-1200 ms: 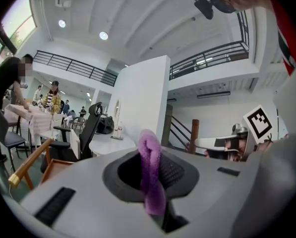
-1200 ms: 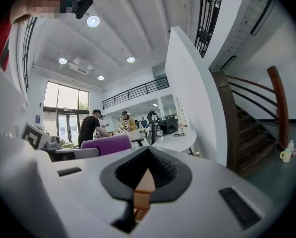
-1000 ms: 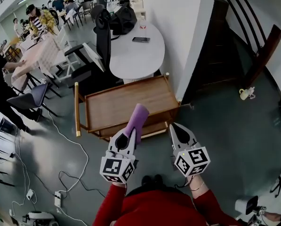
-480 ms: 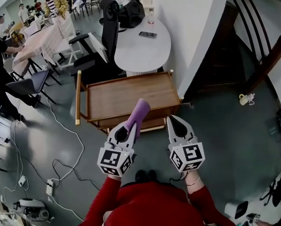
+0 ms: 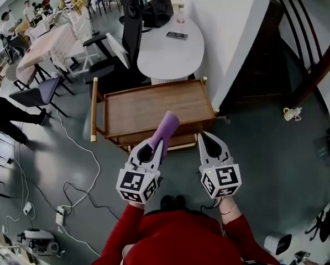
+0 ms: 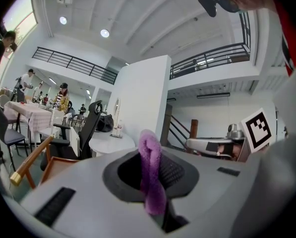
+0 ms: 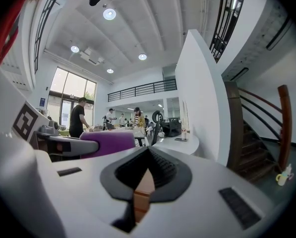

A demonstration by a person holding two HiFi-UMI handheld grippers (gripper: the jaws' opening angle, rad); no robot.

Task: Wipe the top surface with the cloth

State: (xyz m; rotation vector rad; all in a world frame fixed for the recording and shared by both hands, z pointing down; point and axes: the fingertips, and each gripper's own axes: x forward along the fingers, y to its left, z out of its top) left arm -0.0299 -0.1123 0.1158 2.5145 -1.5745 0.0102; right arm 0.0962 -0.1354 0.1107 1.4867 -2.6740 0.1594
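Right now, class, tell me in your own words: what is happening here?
A person stands facing a wooden cart. The left hand-held gripper is shut on a rolled purple cloth, which is held up in the air, off the cart's top. The right hand-held gripper is shut and empty. Wiping has not begun.

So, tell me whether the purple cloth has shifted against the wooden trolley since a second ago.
No, barely. The purple folded cloth still pokes over the near edge of the brown wooden trolley, clamped in the left gripper.
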